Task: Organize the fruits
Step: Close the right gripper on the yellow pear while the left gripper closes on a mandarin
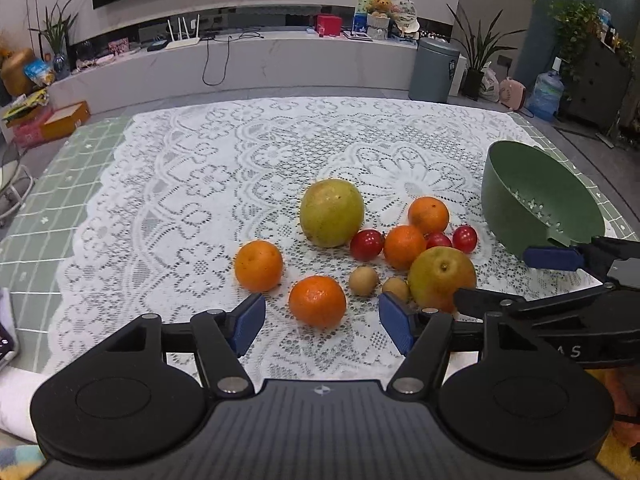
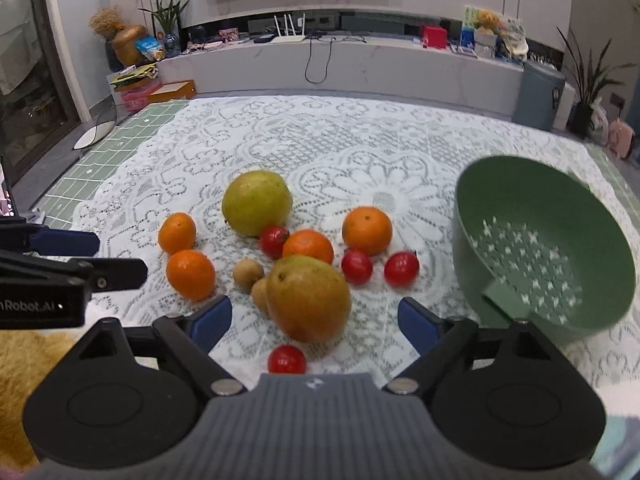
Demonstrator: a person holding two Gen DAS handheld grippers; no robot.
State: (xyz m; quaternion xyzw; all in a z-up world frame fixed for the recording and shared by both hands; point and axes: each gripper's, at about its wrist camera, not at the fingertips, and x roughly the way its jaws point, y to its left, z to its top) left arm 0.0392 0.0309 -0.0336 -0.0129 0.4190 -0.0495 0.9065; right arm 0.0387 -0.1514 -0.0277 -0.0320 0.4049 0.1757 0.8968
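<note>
Fruit lies in a cluster on a lace cloth (image 1: 200,184): a large yellow-green fruit (image 1: 331,212), a yellow-orange fruit (image 2: 308,298), several oranges, several small red fruits and two small brown ones (image 1: 363,281). My left gripper (image 1: 322,320) is open, with an orange (image 1: 317,301) lying between its blue pads (image 1: 248,320), untouched. My right gripper (image 2: 314,320) is open around the yellow-orange fruit, a gap on each side. One red fruit (image 2: 286,359) lies just in front of its body. A green colander bowl (image 2: 540,256) stands tilted at the right.
The lace cloth covers a green checked mat (image 1: 60,184) on the table. Beyond the far edge are a low white shelf (image 1: 240,60) with a router and cables, a grey bin (image 1: 434,70), potted plants and a water jug (image 1: 546,94). The left and far parts of the cloth hold no fruit.
</note>
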